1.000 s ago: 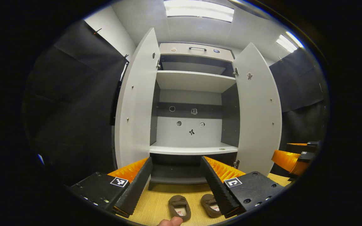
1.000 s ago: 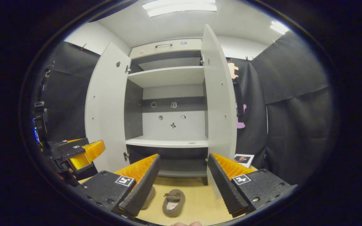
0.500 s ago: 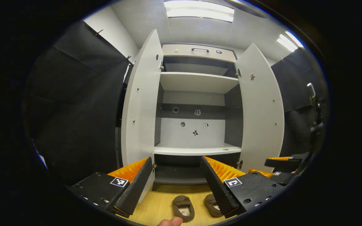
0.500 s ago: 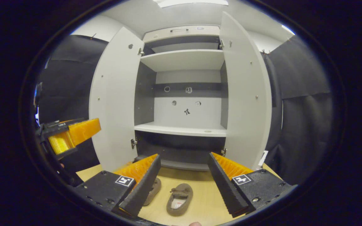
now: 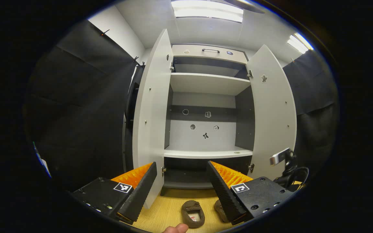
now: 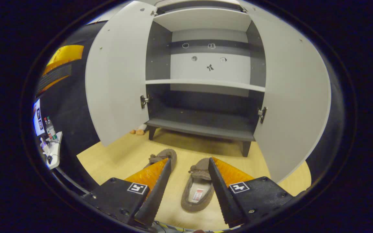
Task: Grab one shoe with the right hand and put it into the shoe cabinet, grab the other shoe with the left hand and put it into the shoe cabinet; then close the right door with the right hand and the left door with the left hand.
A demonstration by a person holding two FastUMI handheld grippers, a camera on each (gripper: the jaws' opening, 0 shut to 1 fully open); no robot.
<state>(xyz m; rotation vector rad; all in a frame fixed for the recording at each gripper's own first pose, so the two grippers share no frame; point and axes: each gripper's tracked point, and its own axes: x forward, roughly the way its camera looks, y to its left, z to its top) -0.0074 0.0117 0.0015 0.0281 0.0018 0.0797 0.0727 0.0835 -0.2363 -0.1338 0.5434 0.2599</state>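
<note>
**On the floor before the open cabinet: right gripper lined up over a slipper, nothing gripped**

On the light wood-grain floor (image 6: 115, 158) in front of the cabinet lie two brown fuzzy fabric slippers, toes toward the cabinet. The right-hand slipper (image 6: 197, 191) sits framed between the fingers of the right gripper (image 6: 188, 191), which is spread wide and holds nothing; whether the fingers touch the slipper cannot be told. The left-hand slipper (image 6: 160, 157) lies just beside it, partly hidden behind the gripper's left finger. In the left gripper view the left gripper (image 5: 181, 189) hangs higher, also wide open and empty.

Beyond them stands the tall white-and-grey shoe cabinet (image 6: 202, 126), with the left door (image 6: 115, 74) and the right door (image 6: 295, 103) both swung open and its shelves bare.

Risks, as judgement:
- The slipper is soft and low; closing on the collapsible upper could give a weak pinch, and it may sag or drop on the way to the shelf.
- The two slippers lie close together, so a finger coming down could nudge or catch the neighbour.
- The right door's edge stands near the path; a swing inward could knock it.
- The shelf lip is low, so a drooping heel could snag on it.
</note>
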